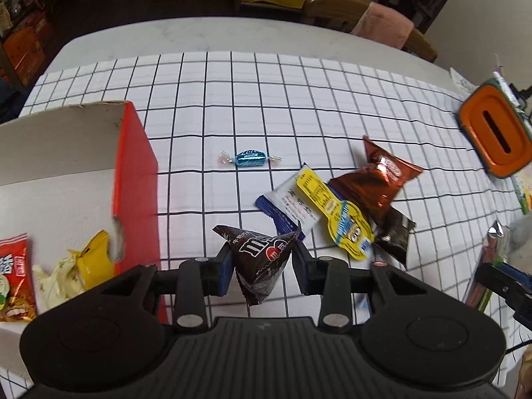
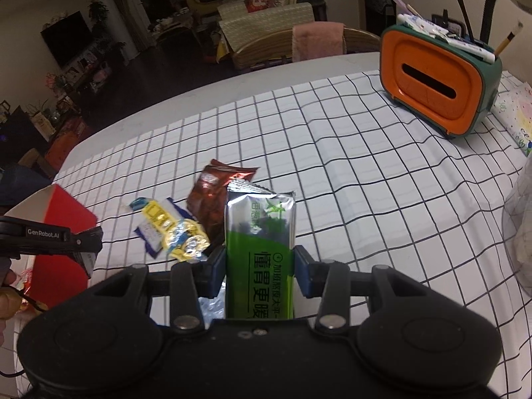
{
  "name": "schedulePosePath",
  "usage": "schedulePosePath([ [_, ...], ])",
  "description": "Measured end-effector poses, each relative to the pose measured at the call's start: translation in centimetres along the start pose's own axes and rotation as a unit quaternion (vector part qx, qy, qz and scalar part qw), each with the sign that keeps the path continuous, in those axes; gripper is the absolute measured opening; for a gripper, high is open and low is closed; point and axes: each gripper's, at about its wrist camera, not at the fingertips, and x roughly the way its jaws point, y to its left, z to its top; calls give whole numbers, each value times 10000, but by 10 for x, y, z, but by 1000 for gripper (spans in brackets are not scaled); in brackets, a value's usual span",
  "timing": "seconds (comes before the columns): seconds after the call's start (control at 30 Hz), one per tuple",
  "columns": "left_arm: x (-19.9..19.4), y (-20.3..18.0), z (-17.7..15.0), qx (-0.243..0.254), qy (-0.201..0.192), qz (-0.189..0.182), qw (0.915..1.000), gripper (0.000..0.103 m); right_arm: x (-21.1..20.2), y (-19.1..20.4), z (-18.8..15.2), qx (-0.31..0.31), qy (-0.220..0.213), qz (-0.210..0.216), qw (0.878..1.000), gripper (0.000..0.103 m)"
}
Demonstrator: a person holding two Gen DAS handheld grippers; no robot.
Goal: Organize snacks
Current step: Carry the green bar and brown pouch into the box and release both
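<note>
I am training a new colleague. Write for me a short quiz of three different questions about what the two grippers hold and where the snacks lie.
1. True or false: the left hand-held gripper holds a dark brown foil chocolate packet.
2. Multiple choice: the right hand-held gripper holds
A. a small blue twist-wrapped candy
B. a long green and silver foil packet
C. an orange tissue box
3. Fill in: the open cardboard box with red outer walls already contains a yellow packet and a ____ packet.

Key
1. True.
2. B; the small blue twist-wrapped candy lies alone on the white grid-pattern tablecloth.
3. Red.
</note>
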Motion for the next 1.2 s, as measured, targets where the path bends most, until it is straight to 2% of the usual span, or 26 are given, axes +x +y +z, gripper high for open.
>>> schedulePosePath([
  [0.3, -74, 21, -14, 159, -353, -179, 9991, 36, -33, 44, -2, -337, -179, 263, 9989, 41],
  [0.4, -91, 32, -4, 160, -497, -177, 9985, 36, -38, 62, 1, -456, -244, 355, 9980, 41],
  [0.5, -99, 46, 12, 121, -615, -145, 9979, 36, -40, 83, 3, -583, -283, 474, 9968, 41],
  [0.57, -85, 60, 26, 84, -696, -99, 9975, 36, -41, 101, 5, -702, -314, 545, 9955, 41],
  [0.9, -102, 128, 26, -133, -950, 183, 9952, 36, -32, 188, 9, -1218, -372, 925, 9875, 41],
  [1.2, -98, 194, 25, -289, -922, 521, 9940, 36, -6, 263, 9, -1609, -232, 1105, 9805, 41],
])
